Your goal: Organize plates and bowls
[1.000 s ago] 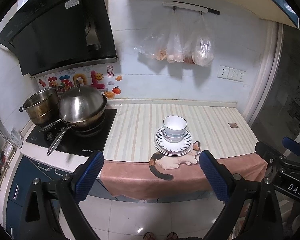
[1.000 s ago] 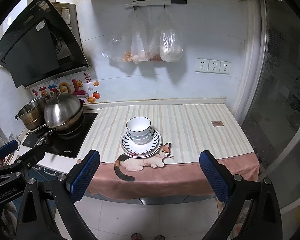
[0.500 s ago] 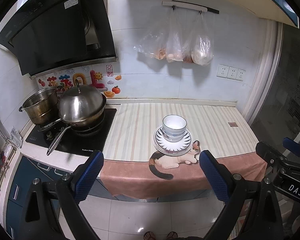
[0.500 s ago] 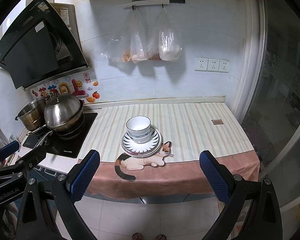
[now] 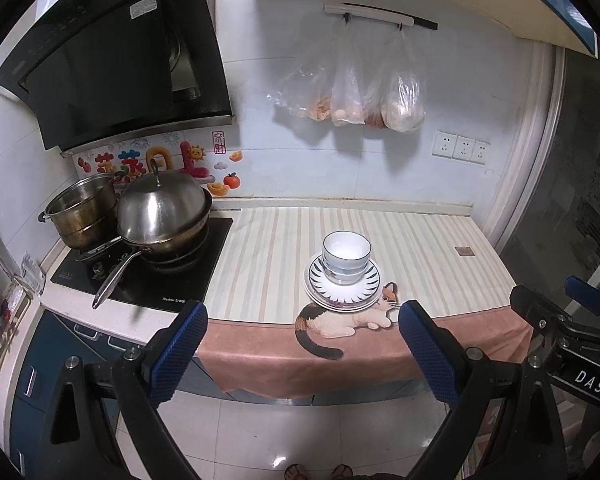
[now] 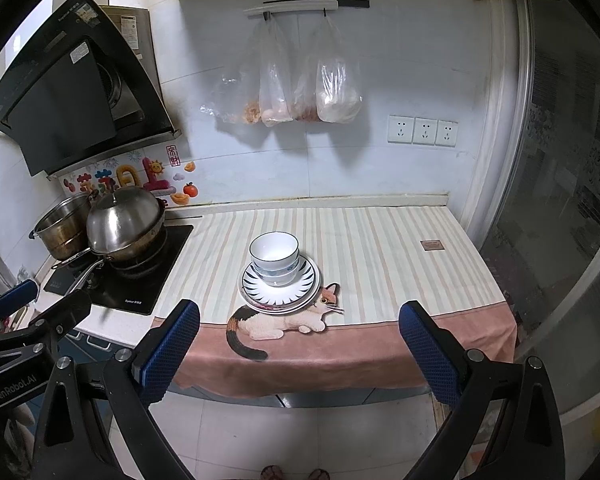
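Note:
Stacked white bowls (image 5: 346,254) with blue rims sit on stacked plates (image 5: 370,284) with a dark striped rim, near the front of the striped counter cloth (image 5: 268,248). The same bowls (image 6: 274,254) and plates (image 6: 306,286) show in the right wrist view. My left gripper (image 5: 302,344) is open and empty, held back from the counter above the floor. My right gripper (image 6: 300,346) is open and empty, also back from the counter edge. Each gripper shows at the edge of the other's view.
A lidded steel pan (image 5: 162,210) and a steel pot (image 5: 82,210) stand on the black hob (image 5: 172,280) at the left. A range hood (image 5: 112,60) hangs above it. Plastic bags (image 5: 352,88) hang on the back wall. A glass door (image 6: 572,200) stands at the right.
Both views have shifted very slightly; the bowls and plates have not moved. Both grippers stay open.

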`<state>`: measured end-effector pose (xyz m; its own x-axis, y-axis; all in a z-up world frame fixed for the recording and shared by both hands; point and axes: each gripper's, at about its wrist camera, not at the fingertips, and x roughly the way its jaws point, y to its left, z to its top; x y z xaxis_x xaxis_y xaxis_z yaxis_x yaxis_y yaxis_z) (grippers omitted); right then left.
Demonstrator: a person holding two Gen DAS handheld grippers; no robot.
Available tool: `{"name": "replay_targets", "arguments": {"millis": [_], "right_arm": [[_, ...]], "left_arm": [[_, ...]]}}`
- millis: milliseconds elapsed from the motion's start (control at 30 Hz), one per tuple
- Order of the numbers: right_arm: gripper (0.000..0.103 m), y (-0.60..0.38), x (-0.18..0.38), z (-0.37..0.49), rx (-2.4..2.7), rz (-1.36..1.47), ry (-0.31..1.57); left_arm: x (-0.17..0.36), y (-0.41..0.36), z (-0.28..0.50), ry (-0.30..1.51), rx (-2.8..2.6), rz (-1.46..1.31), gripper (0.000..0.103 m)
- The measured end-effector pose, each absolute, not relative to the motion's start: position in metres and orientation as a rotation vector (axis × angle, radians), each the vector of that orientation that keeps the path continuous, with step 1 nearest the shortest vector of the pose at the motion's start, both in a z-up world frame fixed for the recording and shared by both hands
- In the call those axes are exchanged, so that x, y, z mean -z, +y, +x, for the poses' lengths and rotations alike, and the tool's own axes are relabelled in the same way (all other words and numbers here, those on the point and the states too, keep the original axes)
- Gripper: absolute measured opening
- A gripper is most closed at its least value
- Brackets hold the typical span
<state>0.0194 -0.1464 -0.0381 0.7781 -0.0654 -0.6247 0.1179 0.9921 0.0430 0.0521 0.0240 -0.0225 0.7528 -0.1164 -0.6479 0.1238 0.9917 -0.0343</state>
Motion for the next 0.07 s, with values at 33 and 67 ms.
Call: {"name": "replay_targets", "arguments": {"millis": [33,67], "right_arm": [[0.102,-0.1469,0.0385,0.0179,0.1,0.081,0.672],[0.102,-0.1465,0.0383,0.0185,0.102,0.081,0.671]], "left_arm": [[0.0223,0.0246,0.0527,0.705,0.131,0.013,0.098],[0.0222,0.0252,0.0533,0.705,0.131,0.015,0.098]]}}
